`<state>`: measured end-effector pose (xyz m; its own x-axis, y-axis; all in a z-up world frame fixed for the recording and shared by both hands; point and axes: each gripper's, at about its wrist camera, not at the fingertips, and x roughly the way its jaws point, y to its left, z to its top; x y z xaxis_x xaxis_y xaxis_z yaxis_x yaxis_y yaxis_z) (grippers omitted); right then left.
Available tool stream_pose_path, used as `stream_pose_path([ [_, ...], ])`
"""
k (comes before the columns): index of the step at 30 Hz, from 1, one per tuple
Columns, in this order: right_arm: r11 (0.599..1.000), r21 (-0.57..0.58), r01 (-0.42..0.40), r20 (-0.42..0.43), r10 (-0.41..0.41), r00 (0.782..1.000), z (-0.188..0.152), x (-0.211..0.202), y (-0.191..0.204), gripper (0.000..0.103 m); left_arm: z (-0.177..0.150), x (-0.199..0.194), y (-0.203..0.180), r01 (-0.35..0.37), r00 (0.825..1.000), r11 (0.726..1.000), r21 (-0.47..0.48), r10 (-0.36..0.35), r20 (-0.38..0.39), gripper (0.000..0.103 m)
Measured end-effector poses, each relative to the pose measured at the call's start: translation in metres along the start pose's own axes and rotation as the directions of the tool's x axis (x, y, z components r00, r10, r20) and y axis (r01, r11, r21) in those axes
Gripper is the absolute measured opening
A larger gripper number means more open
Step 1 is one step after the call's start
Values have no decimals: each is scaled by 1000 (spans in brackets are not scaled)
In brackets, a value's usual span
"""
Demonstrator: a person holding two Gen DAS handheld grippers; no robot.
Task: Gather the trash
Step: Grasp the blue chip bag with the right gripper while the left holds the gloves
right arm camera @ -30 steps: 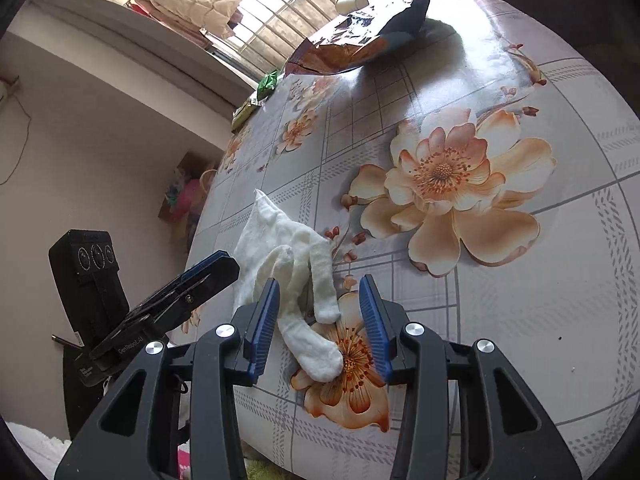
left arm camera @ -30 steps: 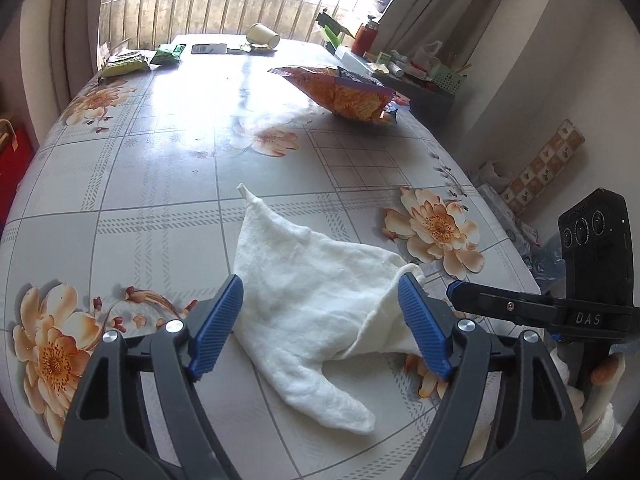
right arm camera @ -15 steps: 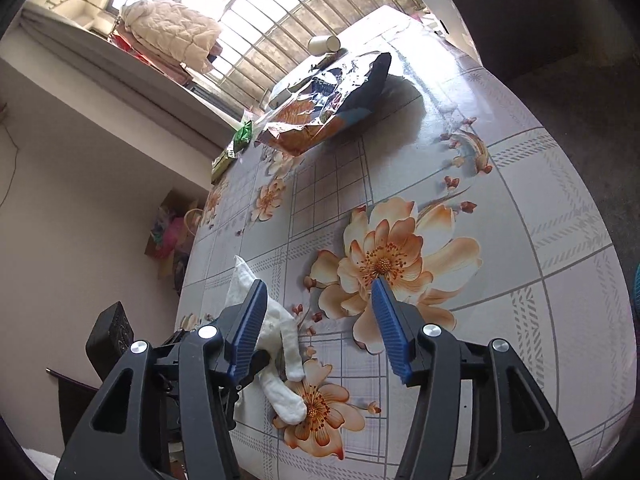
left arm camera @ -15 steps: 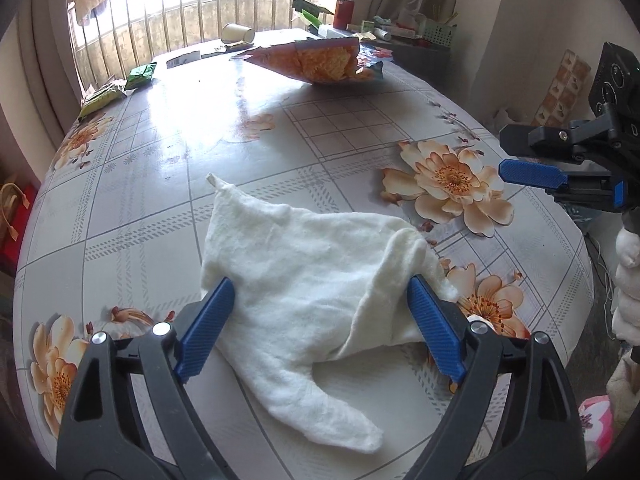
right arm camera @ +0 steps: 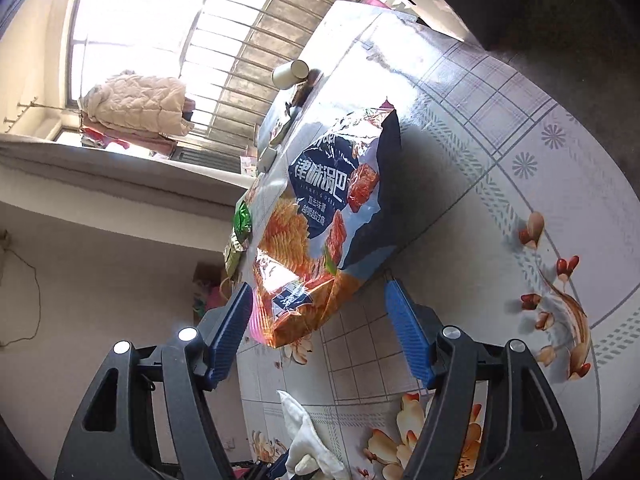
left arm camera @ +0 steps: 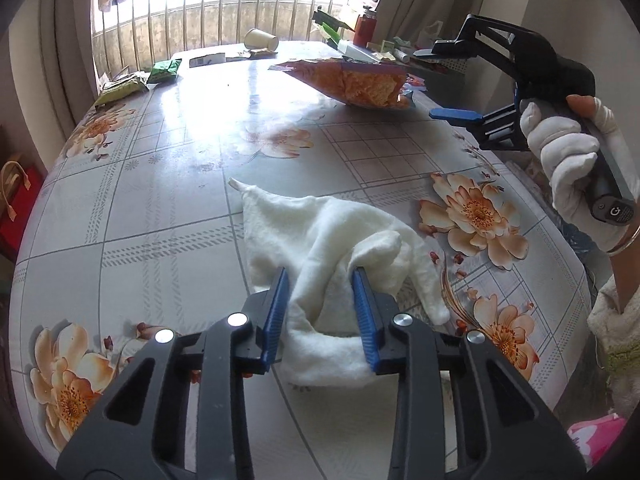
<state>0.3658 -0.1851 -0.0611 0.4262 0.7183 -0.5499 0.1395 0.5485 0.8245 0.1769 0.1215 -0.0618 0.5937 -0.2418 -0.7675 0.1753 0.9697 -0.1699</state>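
Left gripper [left arm camera: 320,300]: blue pads have just been closing and now pinch a bunched fold of the white cloth [left arm camera: 332,232], which lies crumpled on the floral tablecloth [left arm camera: 160,200] near the table's near edge. Right gripper [right arm camera: 320,316]: jaws have just been opening and stand wide apart, nothing pressed between them; the lower end of the snack bag [right arm camera: 328,216] sits in the gap, pads clear of it. Seen from the left wrist, a white-gloved hand [left arm camera: 568,160] holds that gripper beside the orange bag, mid-table. Farther back: a tipped paper cup [left arm camera: 261,39], green wrappers [left arm camera: 162,71] by the barred window [left arm camera: 224,12].
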Motion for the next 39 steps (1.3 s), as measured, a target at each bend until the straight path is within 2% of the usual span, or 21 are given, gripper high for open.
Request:
stream_pose_path([
  [5, 997, 51, 60, 5, -60, 998, 11, 38, -3, 67, 0, 1, 8, 41, 999, 999, -31, -40, 8, 26],
  [8, 997, 25, 74, 48, -75, 996, 13, 48, 4, 64, 1, 1, 14, 72, 997, 996, -57, -72, 14, 25],
  [9, 997, 23, 80, 56, -81, 995, 15, 51, 6, 61, 1, 1, 15, 82, 997, 995, -64, -81, 15, 25],
  [13, 992, 35, 122, 70, -124, 990, 20, 64, 6, 30, 0, 2, 21, 110, 994, 990, -86, -108, 20, 23],
  [17, 991, 36, 132, 79, -134, 988, 24, 70, 4, 22, -1, 3, 24, 125, 992, 987, -101, -123, 24, 21],
  [19, 989, 39, 144, 73, -147, 986, 23, 71, 3, 15, -2, 3, 27, 133, 991, 984, -115, -131, 26, 19],
  [29, 996, 90, 14, 51, -18, 999, -9, 21, -18, 8, 1, 3, 32, 140, 990, 980, -143, -140, 16, 10],
  [39, 971, 202, -125, 50, 117, 992, -67, -38, -61, 7, 1, -15, 21, 115, 993, 985, -125, -111, 39, 8],
])
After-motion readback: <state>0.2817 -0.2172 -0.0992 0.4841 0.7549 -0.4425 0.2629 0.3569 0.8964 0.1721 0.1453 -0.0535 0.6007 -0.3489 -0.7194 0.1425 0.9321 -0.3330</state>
